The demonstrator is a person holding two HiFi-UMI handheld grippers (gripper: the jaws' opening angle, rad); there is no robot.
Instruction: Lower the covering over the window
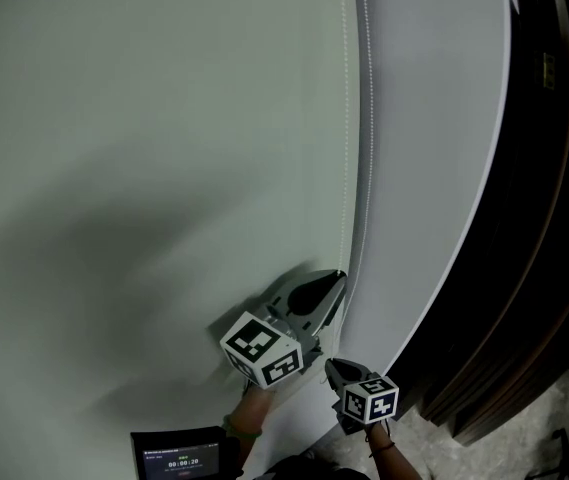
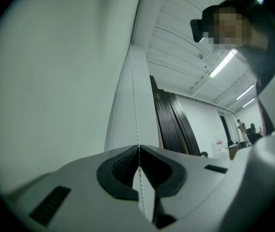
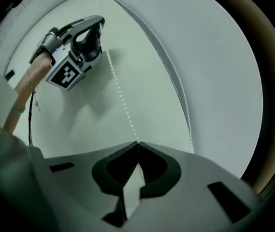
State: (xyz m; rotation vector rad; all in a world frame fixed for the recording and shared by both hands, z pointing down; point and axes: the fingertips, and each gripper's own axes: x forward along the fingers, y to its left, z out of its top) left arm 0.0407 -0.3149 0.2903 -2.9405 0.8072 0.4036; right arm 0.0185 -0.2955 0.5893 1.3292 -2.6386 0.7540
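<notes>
Pale green roller blind (image 1: 144, 118) fills most of the head view, flat and drawn over everything visible on that side. Right of the blind: white frame (image 1: 429, 118), then dark panels (image 1: 554, 218) past it.

Left hand-held gripper (image 1: 339, 276) is at the blind's right edge, near its lower part. Its jaws are clamped fully together on the bead chain (image 1: 348, 118). In the left gripper view the chain (image 2: 135, 105) enters at the tips of the left hand-held gripper (image 2: 138, 148) and runs on between the dark pads.

Right hand-held gripper (image 1: 332, 364) is just below the left one, off the blind's right edge. It is also pinched closed on the same chain strand, which in the right gripper view (image 3: 120, 93) meets the tips (image 3: 137, 143) and leads up to the left hand-held gripper (image 3: 101, 21).

A second chain strand (image 3: 180, 91) hangs free just right of the blind.

Small dark screen (image 1: 186, 455) sits below the blind's bottom edge.
</notes>
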